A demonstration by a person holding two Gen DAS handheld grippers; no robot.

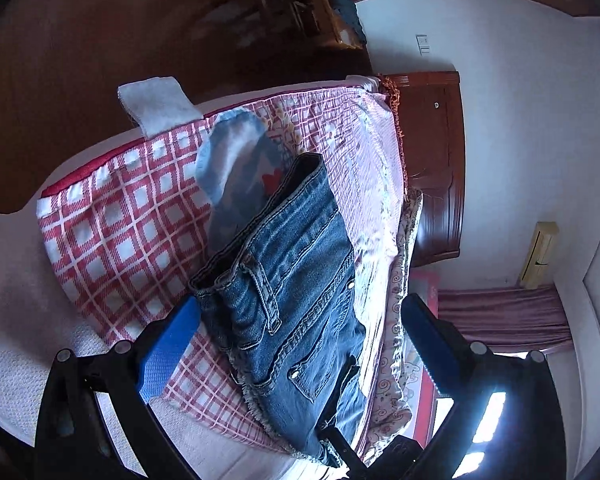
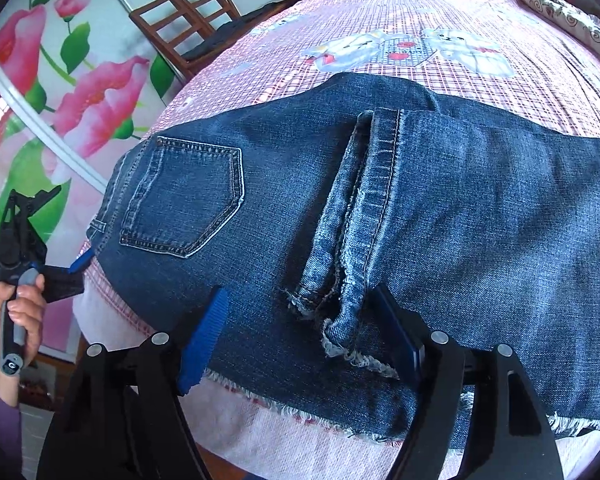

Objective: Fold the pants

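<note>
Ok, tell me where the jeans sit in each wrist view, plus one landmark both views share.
Left wrist: the jeans run from centre to bottom, between the open left gripper fingers.
Right wrist: the jeans fill the middle, edge to edge.
Shared landmark: the pink checked bedspread underneath.

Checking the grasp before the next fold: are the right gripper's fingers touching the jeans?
Cannot tell. In the right wrist view the right gripper is open, its fingers straddling the frayed hem of the jeans; neither contact nor gap shows plainly.

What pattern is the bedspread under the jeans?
The bedspread has a pink-and-white check with teddy bears; clearest in the right wrist view, beyond the jeans.
</note>
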